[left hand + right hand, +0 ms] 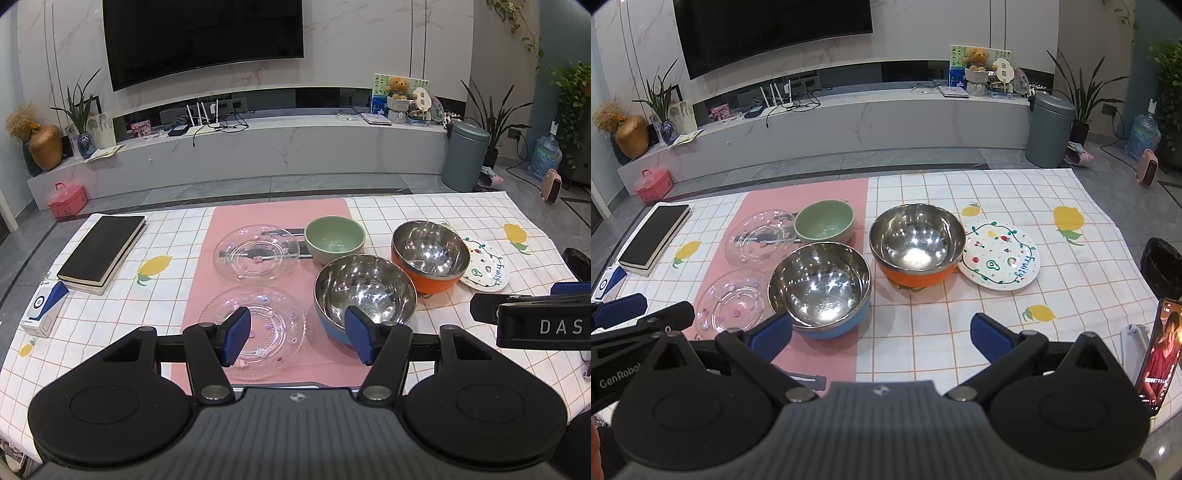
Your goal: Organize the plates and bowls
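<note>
Left-wrist view shows the left gripper (297, 338) spread wide and empty above the near glass plate (255, 332), with the blue bowl (364, 291) just beside it. Right gripper (882, 338) also gapes, holding nothing. Farther out sit a second glass plate (256, 253), green bowl (334, 240), orange bowl (916, 243) and painted plate (1001, 256), all on the tablecloth (1071, 266).

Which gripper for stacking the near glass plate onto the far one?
Left, probably. The left gripper is open just above the near glass plate; the far glass plate lies straight ahead. The right gripper faces the steel bowls.
</note>
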`<action>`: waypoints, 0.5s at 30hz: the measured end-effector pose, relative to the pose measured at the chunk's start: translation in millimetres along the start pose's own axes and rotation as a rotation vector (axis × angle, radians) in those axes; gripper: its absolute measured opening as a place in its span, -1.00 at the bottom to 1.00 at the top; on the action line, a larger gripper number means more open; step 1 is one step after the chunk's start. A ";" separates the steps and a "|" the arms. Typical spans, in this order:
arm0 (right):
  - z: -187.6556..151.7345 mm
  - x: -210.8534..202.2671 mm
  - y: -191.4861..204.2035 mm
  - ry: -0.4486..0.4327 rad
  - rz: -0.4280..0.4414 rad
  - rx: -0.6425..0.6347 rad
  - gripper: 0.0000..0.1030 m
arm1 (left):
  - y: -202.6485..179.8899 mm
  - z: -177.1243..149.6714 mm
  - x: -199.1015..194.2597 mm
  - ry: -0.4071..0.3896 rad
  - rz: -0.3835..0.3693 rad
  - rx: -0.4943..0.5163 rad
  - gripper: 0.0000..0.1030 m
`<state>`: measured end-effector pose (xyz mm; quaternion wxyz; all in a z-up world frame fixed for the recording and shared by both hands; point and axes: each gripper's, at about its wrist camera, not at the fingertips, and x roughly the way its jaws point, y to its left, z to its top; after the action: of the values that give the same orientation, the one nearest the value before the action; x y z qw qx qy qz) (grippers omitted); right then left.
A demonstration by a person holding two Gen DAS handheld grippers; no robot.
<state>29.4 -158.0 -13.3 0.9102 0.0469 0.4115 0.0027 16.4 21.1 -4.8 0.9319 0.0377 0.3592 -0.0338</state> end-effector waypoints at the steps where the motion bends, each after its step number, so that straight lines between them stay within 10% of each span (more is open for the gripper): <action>1: -0.1 0.2 -0.5 0.000 0.000 0.000 0.95 | 0.0 0.1 0.0 0.000 -0.001 0.000 0.35; 15: -4.6 3.5 -5.6 0.001 0.004 -0.002 0.95 | -3.0 -1.3 2.6 0.000 -0.048 0.002 0.25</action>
<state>28.0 -163.1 -19.4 0.9101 0.0469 0.4116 0.0046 17.2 18.2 -7.7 0.9308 0.0301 0.3598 -0.0566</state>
